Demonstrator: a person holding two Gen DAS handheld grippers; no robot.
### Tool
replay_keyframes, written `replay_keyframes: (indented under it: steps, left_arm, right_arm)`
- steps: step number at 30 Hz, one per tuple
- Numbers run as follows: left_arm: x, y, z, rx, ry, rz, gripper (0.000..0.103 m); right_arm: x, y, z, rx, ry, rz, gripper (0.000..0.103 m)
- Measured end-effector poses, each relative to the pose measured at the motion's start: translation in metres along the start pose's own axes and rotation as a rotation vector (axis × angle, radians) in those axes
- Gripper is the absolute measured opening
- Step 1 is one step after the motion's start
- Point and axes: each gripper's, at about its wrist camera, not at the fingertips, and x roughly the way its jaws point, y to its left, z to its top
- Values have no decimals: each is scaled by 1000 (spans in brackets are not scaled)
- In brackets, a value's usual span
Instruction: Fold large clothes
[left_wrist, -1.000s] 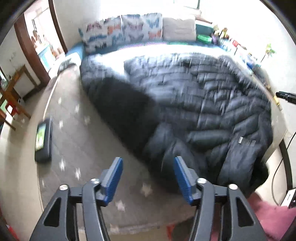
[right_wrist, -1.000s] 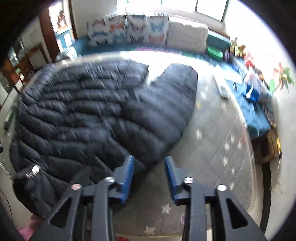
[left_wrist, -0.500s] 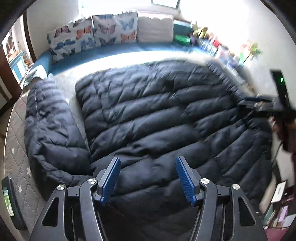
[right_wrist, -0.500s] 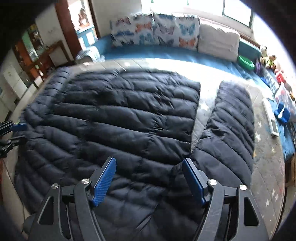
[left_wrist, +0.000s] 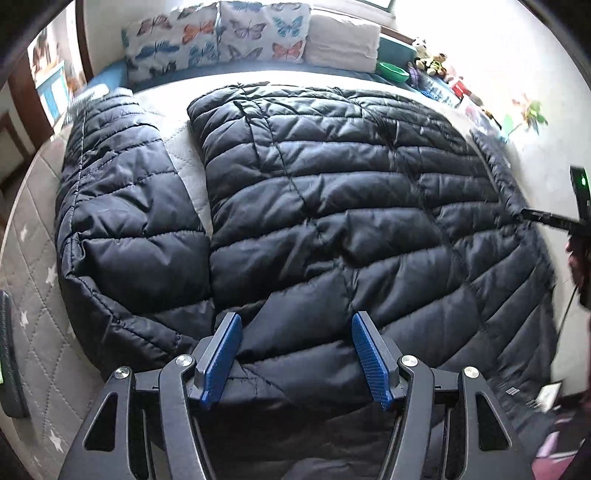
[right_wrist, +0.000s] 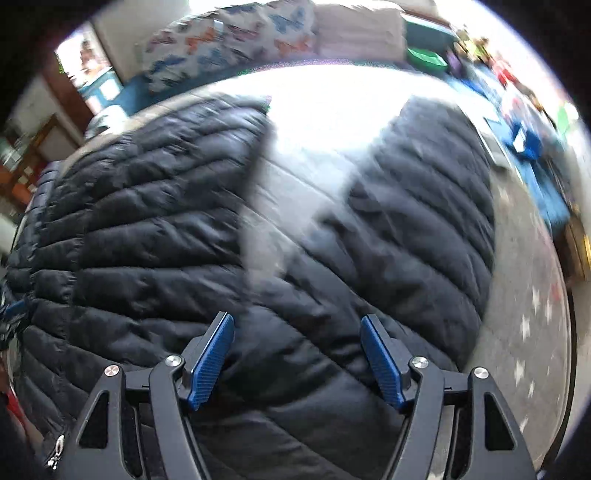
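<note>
A large black quilted puffer jacket (left_wrist: 332, 206) lies spread flat on a grey mat, its one sleeve (left_wrist: 125, 221) stretched out to the left of the body. My left gripper (left_wrist: 295, 332) hangs open just above the jacket's near edge, close to where that sleeve joins; nothing is pinched. In the right wrist view, which is blurred, the jacket body (right_wrist: 147, 229) fills the left and the other sleeve (right_wrist: 417, 221) the right. My right gripper (right_wrist: 297, 332) stands wide over the fabric where they meet, jaws closing, pads not pressing on the cloth.
The grey quilted mat (left_wrist: 40, 295) with white stars shows around the jacket. Butterfly pillows (left_wrist: 218, 40) line the back wall. A green bowl (left_wrist: 393, 70) and toys sit at the back right. A dark flat device (left_wrist: 9, 354) lies at the mat's left edge.
Both grippers have swung in over the jacket and dropped closer to it. The right jaws stand much wider than a second ago. The left jaws keep the same gap.
</note>
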Motion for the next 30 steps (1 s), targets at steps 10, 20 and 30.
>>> replay_keyframes:
  steps: [10, 20, 30]
  left_arm:
    - [34, 21, 67, -74, 98, -41, 68]
    - [40, 33, 84, -56, -2, 95, 1]
    - [25, 65, 106, -188, -82, 52, 1]
  right_arm:
    - [37, 44, 42, -107, 49, 83, 79]
    - [54, 70, 46, -152, 24, 80, 30]
    - [68, 106, 80, -227, -30, -69, 21]
